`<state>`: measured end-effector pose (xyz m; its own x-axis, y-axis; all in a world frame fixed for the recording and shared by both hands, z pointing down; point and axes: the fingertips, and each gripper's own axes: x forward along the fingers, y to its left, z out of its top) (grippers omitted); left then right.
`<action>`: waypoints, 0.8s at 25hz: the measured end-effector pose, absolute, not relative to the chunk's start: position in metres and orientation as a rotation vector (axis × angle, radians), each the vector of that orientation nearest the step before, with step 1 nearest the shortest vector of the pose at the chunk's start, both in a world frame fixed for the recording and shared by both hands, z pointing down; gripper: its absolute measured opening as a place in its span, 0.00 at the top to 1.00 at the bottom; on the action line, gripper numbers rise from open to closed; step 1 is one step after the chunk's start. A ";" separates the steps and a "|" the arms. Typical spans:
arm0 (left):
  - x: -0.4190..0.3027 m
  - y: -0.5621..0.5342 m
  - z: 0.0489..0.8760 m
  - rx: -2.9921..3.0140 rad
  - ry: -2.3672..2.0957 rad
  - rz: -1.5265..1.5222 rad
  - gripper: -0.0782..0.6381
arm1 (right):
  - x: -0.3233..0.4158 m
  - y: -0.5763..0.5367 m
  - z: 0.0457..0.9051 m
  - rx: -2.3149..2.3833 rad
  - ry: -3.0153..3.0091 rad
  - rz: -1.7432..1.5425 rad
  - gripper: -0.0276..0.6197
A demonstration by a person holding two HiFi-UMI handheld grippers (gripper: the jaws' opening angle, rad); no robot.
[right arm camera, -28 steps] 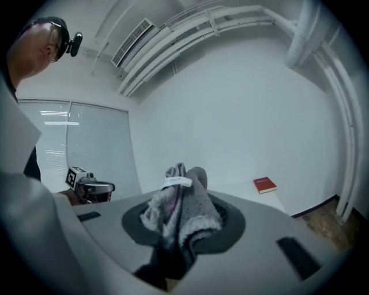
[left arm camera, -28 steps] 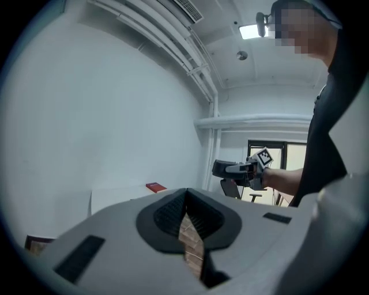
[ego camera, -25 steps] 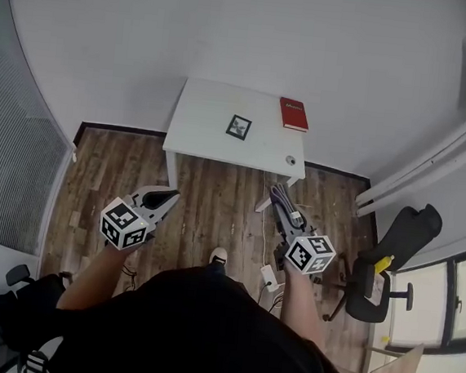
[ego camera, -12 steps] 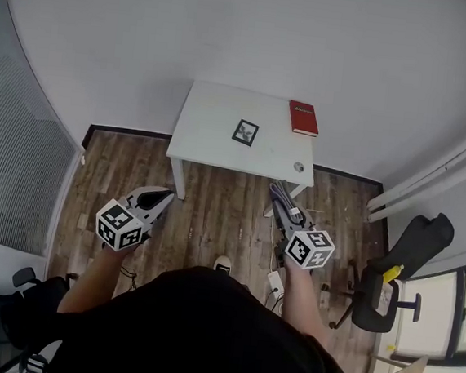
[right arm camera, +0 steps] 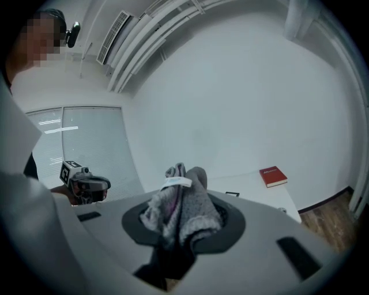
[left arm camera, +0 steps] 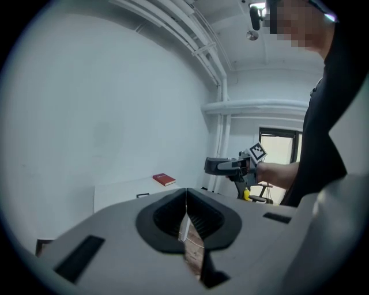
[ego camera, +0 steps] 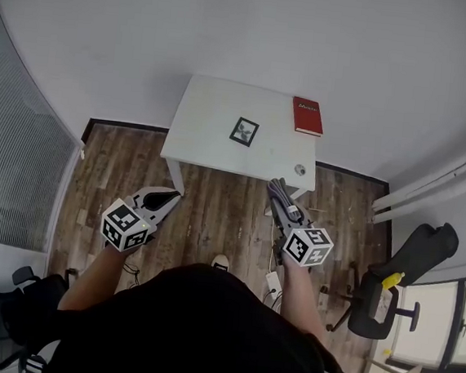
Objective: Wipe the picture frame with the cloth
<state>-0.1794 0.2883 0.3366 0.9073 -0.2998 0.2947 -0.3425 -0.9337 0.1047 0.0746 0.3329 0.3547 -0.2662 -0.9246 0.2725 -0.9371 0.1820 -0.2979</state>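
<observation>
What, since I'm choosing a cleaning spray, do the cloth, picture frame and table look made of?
The cloth: soft knitted or terry fabric, grey with pinkish threads, fuzzy, bunched. The picture frame: thin dark border, too small to tell wood from plastic. The table: smooth white matte top, probably laminate or painted board.

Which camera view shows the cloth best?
The right gripper view: the grey cloth fills mid-frame, clamped between the right gripper's jaws. The head view shows it small at that gripper's tip; the left gripper view shows that gripper side-on, cloth indistinct.
</observation>
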 end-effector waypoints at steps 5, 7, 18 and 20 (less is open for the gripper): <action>-0.154 0.262 0.337 2.904 -0.520 0.420 0.88 | 0.098 0.309 0.362 1.856 -2.407 0.662 0.80; -0.142 0.255 0.339 2.897 -0.519 0.423 0.88 | 0.108 0.300 0.367 1.849 -2.409 0.676 0.80; -0.080 0.227 0.353 2.876 -0.552 0.503 0.88 | 0.149 0.259 0.390 1.732 -2.474 0.769 0.80; -0.071 0.221 0.355 2.867 -0.567 0.507 0.88 | 0.158 0.252 0.391 1.718 -2.483 0.773 0.80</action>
<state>-0.0713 0.2207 0.3546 0.8695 -0.3366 0.3614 -0.3963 -0.9122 0.1039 0.1576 0.2523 0.3905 -0.3923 -0.8720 0.2930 -0.8841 0.2695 -0.3817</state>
